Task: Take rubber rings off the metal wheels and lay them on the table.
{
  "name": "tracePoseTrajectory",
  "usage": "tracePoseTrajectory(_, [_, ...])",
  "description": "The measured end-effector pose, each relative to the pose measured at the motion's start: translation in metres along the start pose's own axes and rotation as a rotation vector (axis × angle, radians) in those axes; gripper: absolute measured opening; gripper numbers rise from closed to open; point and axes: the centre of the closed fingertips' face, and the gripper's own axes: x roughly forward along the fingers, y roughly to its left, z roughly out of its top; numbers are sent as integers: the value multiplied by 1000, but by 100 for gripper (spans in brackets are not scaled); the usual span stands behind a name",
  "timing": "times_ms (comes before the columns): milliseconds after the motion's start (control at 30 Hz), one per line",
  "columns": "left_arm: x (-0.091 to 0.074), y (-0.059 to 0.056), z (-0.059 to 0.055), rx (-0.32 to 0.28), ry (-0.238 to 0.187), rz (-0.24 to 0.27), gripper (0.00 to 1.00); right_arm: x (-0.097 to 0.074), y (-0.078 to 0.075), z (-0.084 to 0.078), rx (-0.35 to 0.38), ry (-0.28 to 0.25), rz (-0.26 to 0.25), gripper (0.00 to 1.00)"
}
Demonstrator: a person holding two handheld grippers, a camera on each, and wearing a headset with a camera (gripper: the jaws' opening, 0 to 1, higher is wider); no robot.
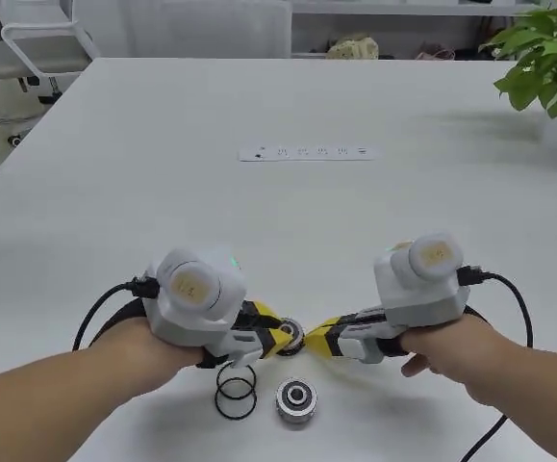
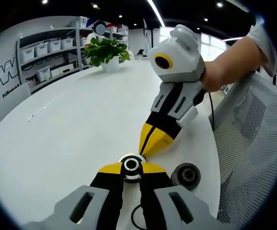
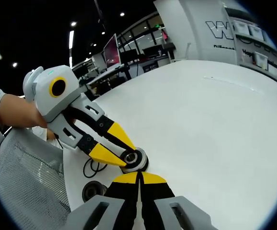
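1. Head view first: both grippers are low over the table [image 1: 163, 173], close to its near edge, tips pointed at each other.
2. Left gripper [image 1: 276, 335] is clamped on a wheel [image 1: 290, 333], with one yellow jaw on each side of it (the left gripper view shows this plainly, the wheel's bright hub sitting between the tips).
3. Right gripper [image 1: 320, 338] has its jaws pressed together with no gap between them. The tips sit right at the wheel's rim, on the side away from the left gripper. Whether they pinch any rubber, I can't tell.
4. Second wheel [image 1: 296, 399] lies on the table, closer to the near edge than the held one and apart from both grippers.
5. Two rings [image 1: 237, 387], thin and black, lie overlapping on the table just left of that second wheel, on the near-edge side of the left gripper.
6. Farther back, a power strip [image 1: 305, 152] lies mid-table, and a plant [image 1: 547, 58] stands towards the far right corner.
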Motion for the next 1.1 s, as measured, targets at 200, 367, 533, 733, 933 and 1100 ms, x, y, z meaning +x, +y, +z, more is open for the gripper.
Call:
tracePoseTrajectory(200, [0, 0, 0, -4, 2, 5, 8, -1, -5, 4, 26, -28, -20, 0])
tracePoseTrajectory(367, [0, 0, 0, -8, 3, 9, 8, -1, -5, 8, 53, -49, -17, 0])
tracePoseTrajectory(533, [0, 0, 0, -8, 1, 11, 8, -2, -4, 10, 59, -65, -10, 0])
tracePoseTrajectory(733, [0, 1, 0, -9, 1, 13, 8, -2, -1, 13, 72, -83, 7, 0])
tracePoseTrajectory(933, [0, 1, 0, -12, -4, 17, 8, -2, -2, 12, 72, -80, 2, 0])
tracePoseTrajectory(1100, [0, 1, 0, -12, -2, 18, 8, -2, -1, 13, 70, -82, 6, 0])
